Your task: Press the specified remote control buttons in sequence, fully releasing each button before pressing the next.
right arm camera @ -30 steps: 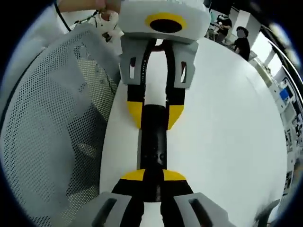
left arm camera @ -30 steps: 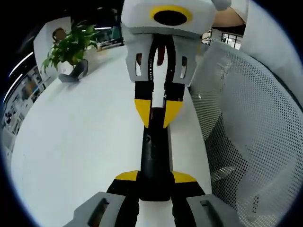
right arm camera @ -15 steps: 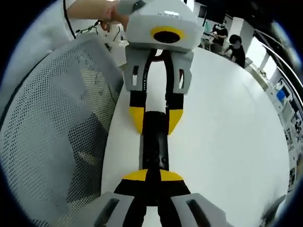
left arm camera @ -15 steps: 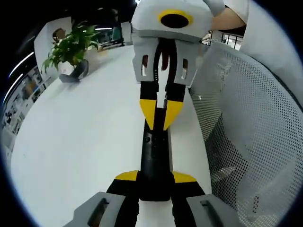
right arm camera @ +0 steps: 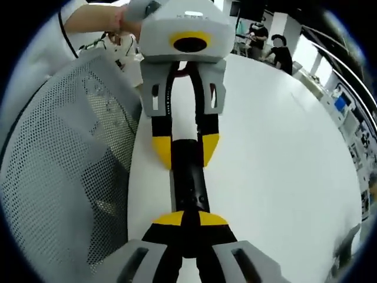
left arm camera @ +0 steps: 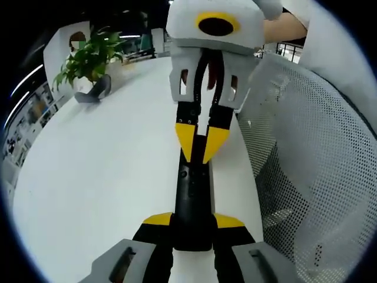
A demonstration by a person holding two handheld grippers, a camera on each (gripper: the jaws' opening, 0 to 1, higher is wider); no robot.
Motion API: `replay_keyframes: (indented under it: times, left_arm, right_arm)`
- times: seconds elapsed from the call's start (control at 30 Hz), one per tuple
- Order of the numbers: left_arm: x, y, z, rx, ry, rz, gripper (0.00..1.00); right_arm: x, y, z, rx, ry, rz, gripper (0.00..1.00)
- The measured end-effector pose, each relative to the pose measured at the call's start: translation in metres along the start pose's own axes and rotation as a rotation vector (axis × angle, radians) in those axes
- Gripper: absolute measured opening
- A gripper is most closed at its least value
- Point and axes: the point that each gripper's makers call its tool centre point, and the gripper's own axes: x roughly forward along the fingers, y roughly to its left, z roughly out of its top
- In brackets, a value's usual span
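Note:
A long black remote (left arm camera: 192, 197) lies lengthwise on the white table (left arm camera: 106, 171). My left gripper (left arm camera: 193, 221) is shut on its near end, with a yellow tip on each side. In the left gripper view, my right gripper (left arm camera: 201, 154) comes in from the top. It is shut, and its yellow tips meet on the remote's top face near the small buttons. The right gripper view has the remote (right arm camera: 188, 180) running from my right gripper (right arm camera: 189, 219) up to the left gripper (right arm camera: 185, 154), which clamps its far end. Whether a button is pushed in is hidden.
A white mesh chair back (left arm camera: 306, 153) stands along the table's edge beside the remote, and it is also in the right gripper view (right arm camera: 59, 171). A potted plant (left arm camera: 88, 59) sits at the table's far corner. People (right arm camera: 277, 50) are at the back. A hand (right arm camera: 100, 17) holds the left gripper.
The right gripper has shifted a little along the remote and tilted, and its yellow tips now stand closer together. The left gripper and the remote have stayed put.

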Motion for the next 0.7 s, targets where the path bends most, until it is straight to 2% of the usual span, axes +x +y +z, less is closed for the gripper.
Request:
replay_keyframes:
  times: [0.17, 0.5, 0.67, 0.7]
  left_arm:
    - [-0.0001, -0.0004, -0.0001, -0.022, -0.03, 0.019, 0.24]
    - [0.0008, 0.0001, -0.0007, -0.021, -0.032, 0.022, 0.24]
    - [0.0009, 0.0001, -0.0003, -0.02, -0.033, 0.022, 0.24]
    - [0.001, 0.0002, -0.0002, -0.02, -0.031, 0.022, 0.24]
  right_arm:
    - [0.0002, 0.0005, 0.0009, 0.012, -0.017, -0.006, 0.03]
    - [0.0012, -0.0001, 0.0013, -0.037, 0.021, 0.024, 0.03]
    - [0.0022, -0.0022, 0.0015, -0.026, 0.034, 0.034, 0.01]
    - [0.0021, -0.0014, 0.0006, -0.077, 0.064, 0.04, 0.01]
